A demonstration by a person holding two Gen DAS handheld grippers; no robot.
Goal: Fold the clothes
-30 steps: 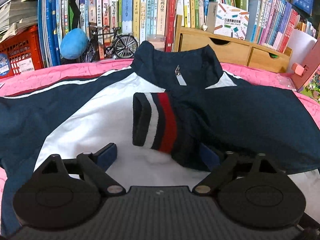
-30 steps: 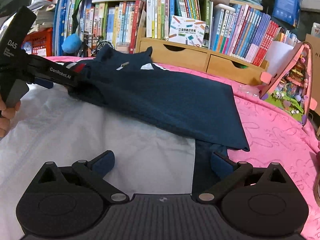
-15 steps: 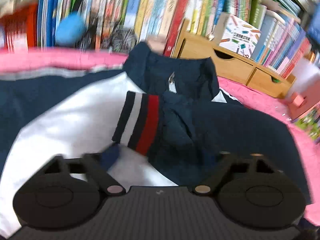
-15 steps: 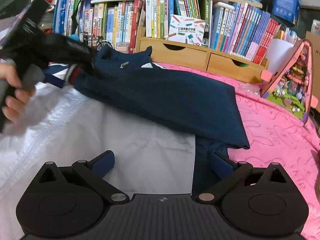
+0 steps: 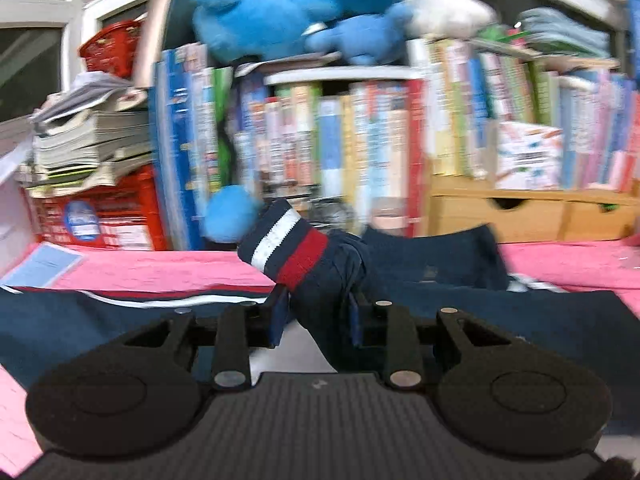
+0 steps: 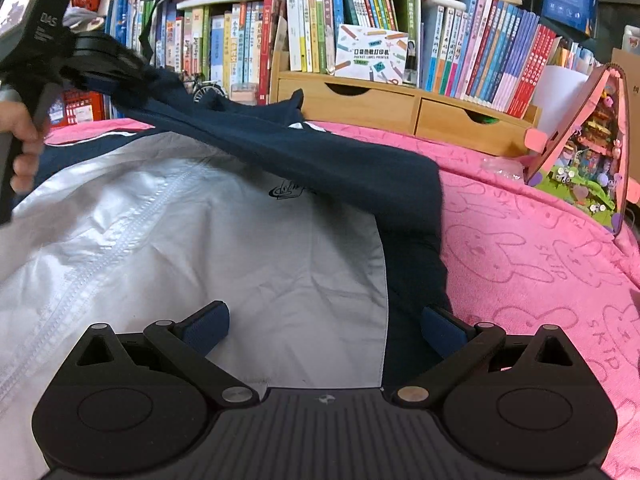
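At the far left of the right wrist view, a person's hand [image 6: 22,140] wraps the handle of the left gripper [image 6: 120,76], which is raised above the pink cover [image 6: 540,248] and angled gently downward toward the bookshelf side. From its tip the navy sleeve [image 6: 320,160] hangs in a long slant down to the right, lifted clear of the jacket [image 6: 200,240] body at the left and meeting it again near the cover's right side. In the left wrist view the left gripper [image 5: 316,316] has its jaws narrow and closing, with the sleeve bunched between the blue pads [image 5: 278,320] just behind the striped cuff [image 5: 286,248]; the cuff, banded navy, white and red, sticks up and leftward beyond the fingers. That view is blurred, so the pads' exact contact is hard to judge, but the cloth stands gripped and off the bed.

The jacket lies spread across the cover, its white zipped front facing up in the middle and navy panels along the left and right edges, the collar toward the wooden drawers [image 6: 400,108].

Lower right, the right gripper [image 6: 326,328] is tipped downward over the jacket's near hem, its jaws wide apart with white fabric below them and nothing clamped.
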